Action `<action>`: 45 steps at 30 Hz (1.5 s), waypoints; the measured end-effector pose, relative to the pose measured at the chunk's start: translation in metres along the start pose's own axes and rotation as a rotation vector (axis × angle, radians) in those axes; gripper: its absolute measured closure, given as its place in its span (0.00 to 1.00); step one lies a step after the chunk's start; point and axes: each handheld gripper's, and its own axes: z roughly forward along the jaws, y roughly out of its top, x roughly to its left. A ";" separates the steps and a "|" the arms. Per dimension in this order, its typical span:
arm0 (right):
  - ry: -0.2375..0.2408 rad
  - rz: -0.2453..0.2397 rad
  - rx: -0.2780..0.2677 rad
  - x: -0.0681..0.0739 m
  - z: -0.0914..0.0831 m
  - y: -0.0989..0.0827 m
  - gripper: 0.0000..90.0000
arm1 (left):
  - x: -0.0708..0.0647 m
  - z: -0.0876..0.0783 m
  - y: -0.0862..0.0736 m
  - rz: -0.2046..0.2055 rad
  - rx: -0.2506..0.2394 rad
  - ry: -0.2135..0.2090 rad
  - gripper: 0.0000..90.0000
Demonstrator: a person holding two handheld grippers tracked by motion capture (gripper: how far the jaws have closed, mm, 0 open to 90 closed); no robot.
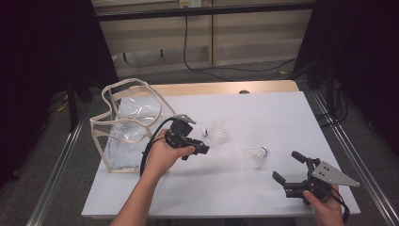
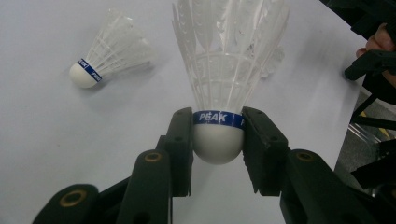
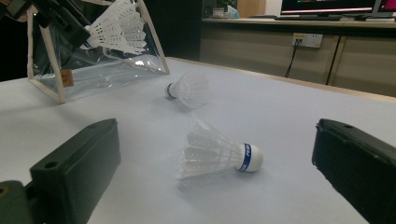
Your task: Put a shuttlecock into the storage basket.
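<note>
I am holding the left gripper (image 1: 200, 147) near the middle of the white bench (image 1: 263, 113), and its jaws are pinching the cork base of a white feather shuttlecock (image 2: 218, 140), one pad on each side of the blue band. In the left gripper view the held shuttlecock's long axis is running straight out from the jaws, feathers pointing away and the rounded cork tucked back between the pads.

The clear plastic pouch (image 1: 127, 127) with cream piping is standing near the bench's left edge, just beside my left hand (image 1: 162, 157) and behind the gripper, so I judge that the shuttlecock is going there, and the left hand is clearly the nearer one.

A second shuttlecock (image 1: 256, 156) is lying on its side toward the bench's right half, cork pointing at the right edge. The right gripper (image 1: 291, 170) is resting near the bench's front right corner, jaws spread wide and pinching nothing, with that shuttlecock lying ahead of them in the gap. A third shuttlecock (image 3: 187, 88) is lying farther back, toward the pouch.
</note>
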 end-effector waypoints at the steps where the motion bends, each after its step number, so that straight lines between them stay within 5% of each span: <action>1: 0.000 0.000 0.000 0.000 0.000 0.000 0.01 | 0.000 0.000 0.000 -0.002 -0.002 -0.001 0.73; 31: 0.001 -0.001 -0.002 0.000 -0.001 0.000 0.01 | 0.001 -0.013 0.012 -0.031 -0.007 0.015 0.73; 45: 0.001 0.001 -0.002 0.000 0.000 0.000 0.01 | 0.000 -0.022 0.020 -0.014 0.003 0.015 0.73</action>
